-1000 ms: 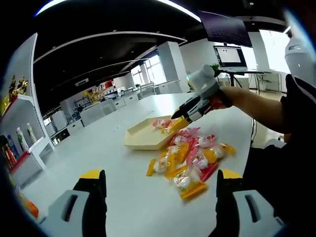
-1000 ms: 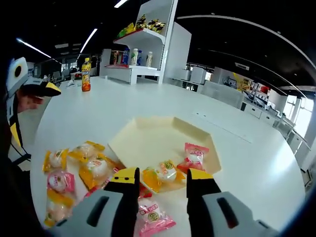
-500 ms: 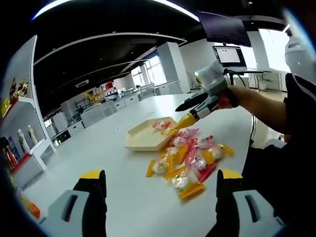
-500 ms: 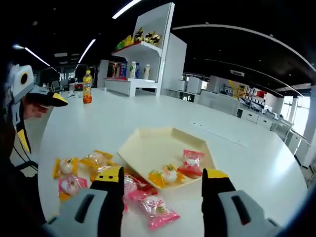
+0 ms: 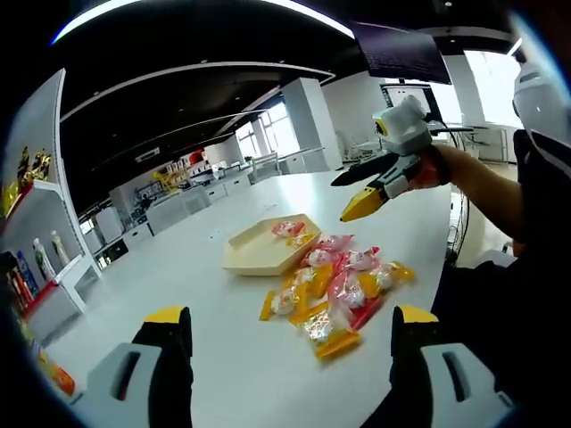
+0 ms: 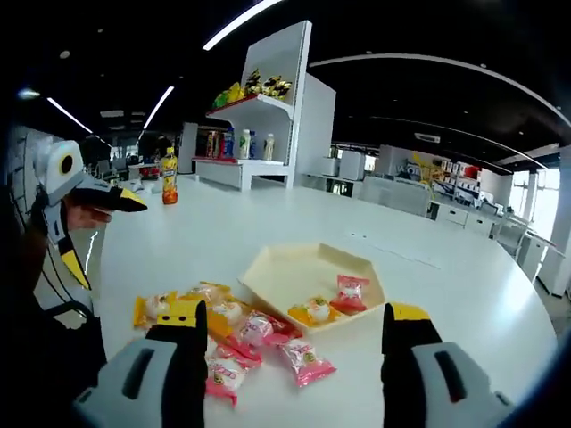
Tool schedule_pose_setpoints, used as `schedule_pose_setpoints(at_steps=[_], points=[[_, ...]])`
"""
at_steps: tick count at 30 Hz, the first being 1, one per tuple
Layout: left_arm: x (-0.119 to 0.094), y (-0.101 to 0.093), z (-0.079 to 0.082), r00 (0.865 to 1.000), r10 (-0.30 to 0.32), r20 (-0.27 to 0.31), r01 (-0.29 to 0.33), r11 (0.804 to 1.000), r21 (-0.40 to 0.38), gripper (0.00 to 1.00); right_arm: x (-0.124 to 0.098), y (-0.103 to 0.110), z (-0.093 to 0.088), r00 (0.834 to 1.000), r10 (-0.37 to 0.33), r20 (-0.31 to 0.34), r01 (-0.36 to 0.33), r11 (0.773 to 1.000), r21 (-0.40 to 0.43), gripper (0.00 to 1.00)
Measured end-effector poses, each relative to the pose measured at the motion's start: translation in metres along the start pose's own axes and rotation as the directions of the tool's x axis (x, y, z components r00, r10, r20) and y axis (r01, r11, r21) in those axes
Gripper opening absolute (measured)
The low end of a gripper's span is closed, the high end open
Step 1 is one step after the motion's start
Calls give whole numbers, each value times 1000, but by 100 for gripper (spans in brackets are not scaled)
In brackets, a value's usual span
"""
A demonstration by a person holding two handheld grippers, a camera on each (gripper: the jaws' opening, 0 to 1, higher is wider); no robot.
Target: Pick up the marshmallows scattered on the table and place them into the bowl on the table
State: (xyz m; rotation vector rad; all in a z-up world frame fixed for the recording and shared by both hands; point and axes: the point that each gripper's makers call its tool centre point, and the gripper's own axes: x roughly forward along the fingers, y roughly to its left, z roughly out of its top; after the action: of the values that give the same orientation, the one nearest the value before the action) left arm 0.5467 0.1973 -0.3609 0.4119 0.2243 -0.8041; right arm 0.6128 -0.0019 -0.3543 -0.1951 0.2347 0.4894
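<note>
The cream hexagonal bowl (image 6: 284, 270) sits on the white table, with a yellow marshmallow packet (image 6: 316, 310) and a pink one (image 6: 351, 290) inside it. Several more packets (image 6: 214, 325) lie scattered beside it, and one pink packet (image 6: 306, 359) lies nearest my right gripper (image 6: 294, 319). That gripper is open, empty and held above the table, back from the bowl. In the left gripper view it (image 5: 339, 200) hangs high above the pile (image 5: 335, 285) and the bowl (image 5: 250, 255). My left gripper (image 5: 290, 325) is open and empty, well short of the pile.
An orange drink bottle (image 6: 169, 164) stands at the table's far side. Behind it stands a white shelf unit (image 6: 268, 116) with bottles and snacks. My left gripper (image 6: 103, 234) hovers at the left of the right gripper view. A person's arm (image 5: 482, 187) reaches in from the right.
My right gripper opened wide, left the yellow packet in the bowl, and rose up and back from it. The left gripper has hardly moved.
</note>
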Motion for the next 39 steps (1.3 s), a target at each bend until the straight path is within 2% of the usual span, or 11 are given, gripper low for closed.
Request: schedule_pose_setpoints(at_steps=[4, 9, 20, 30, 36, 39], points=[[-1, -1, -2, 1000, 1, -6, -1, 1000, -1, 92, -15, 7, 5, 1000, 10, 21, -10, 1000, -1, 85], [-3, -2, -3, 1000, 4, -8, -4, 1000, -1, 92, -29, 12, 3, 999, 20, 26, -20, 1000, 14, 87], [-4, -7, -2, 1000, -5, -8, 5, 1000, 4, 92, -60, -4, -9, 1000, -21, 19, 20, 996, 82, 97], [-2, -13, -4, 1000, -15, -16, 15, 1000, 7, 91, -82, -10, -11, 999, -29, 30, 25, 992, 121, 97], [3, -15, -9, 999, -17, -31, 18, 1000, 5, 91, -92, -19, -18, 998, -62, 14, 60, 992, 114, 97], [12, -20, -10, 999, -31, -10, 31, 1000, 1, 91, -95, -19, -19, 998, -65, 16, 62, 991, 117, 97]])
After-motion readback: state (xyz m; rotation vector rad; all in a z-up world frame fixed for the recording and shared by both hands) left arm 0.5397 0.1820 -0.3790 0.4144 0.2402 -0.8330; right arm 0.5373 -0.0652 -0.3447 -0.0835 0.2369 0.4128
